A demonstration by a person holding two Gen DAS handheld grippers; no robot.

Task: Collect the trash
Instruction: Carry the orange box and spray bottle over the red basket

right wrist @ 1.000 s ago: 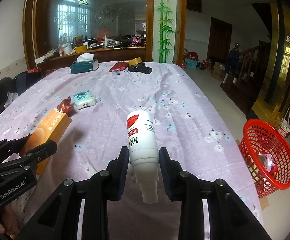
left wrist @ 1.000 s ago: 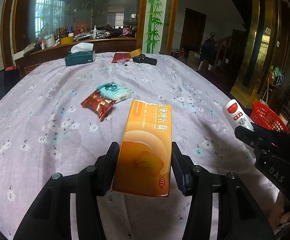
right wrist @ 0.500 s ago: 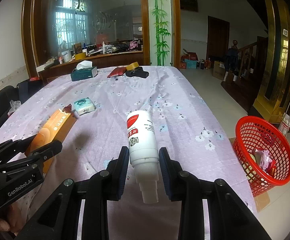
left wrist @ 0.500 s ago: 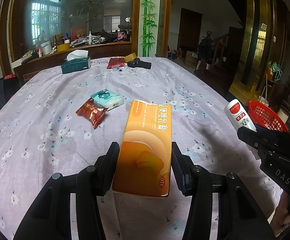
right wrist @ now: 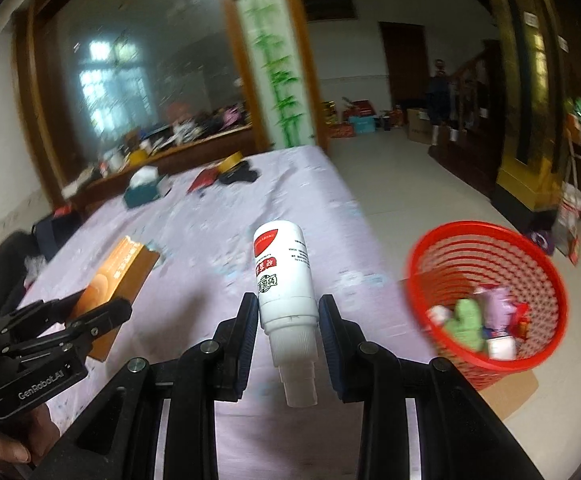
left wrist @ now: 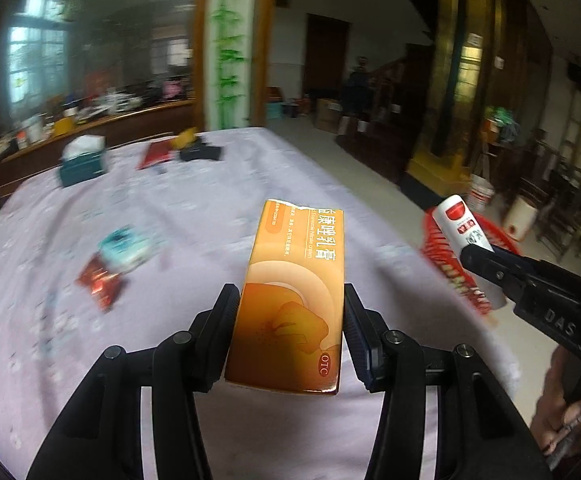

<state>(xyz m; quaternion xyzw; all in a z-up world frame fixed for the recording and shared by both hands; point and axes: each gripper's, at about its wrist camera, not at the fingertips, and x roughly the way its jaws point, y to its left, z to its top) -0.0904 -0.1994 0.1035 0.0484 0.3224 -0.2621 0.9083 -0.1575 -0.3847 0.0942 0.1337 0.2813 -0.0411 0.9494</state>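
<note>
My left gripper (left wrist: 288,312) is shut on an orange medicine box (left wrist: 294,292) and holds it above the purple flowered tablecloth (left wrist: 194,220). My right gripper (right wrist: 288,316) is shut on a white bottle with a red label (right wrist: 284,280), held above the table's right edge. A red mesh basket (right wrist: 486,256) holding several pieces of trash stands on the floor to the right of the bottle; it also shows in the left wrist view (left wrist: 446,256). The left gripper and box show at the left of the right wrist view (right wrist: 118,272).
A red snack wrapper (left wrist: 100,280) and a teal wipes pack (left wrist: 128,246) lie on the cloth at left. A teal tissue box (left wrist: 82,162), a red packet (left wrist: 156,154) and a dark object (left wrist: 202,152) sit at the far end. Cardboard (right wrist: 510,392) lies under the basket.
Both grippers have swung to the right with their loads. The red basket now sits larger and closer in the right wrist view. The views are motion-blurred.
</note>
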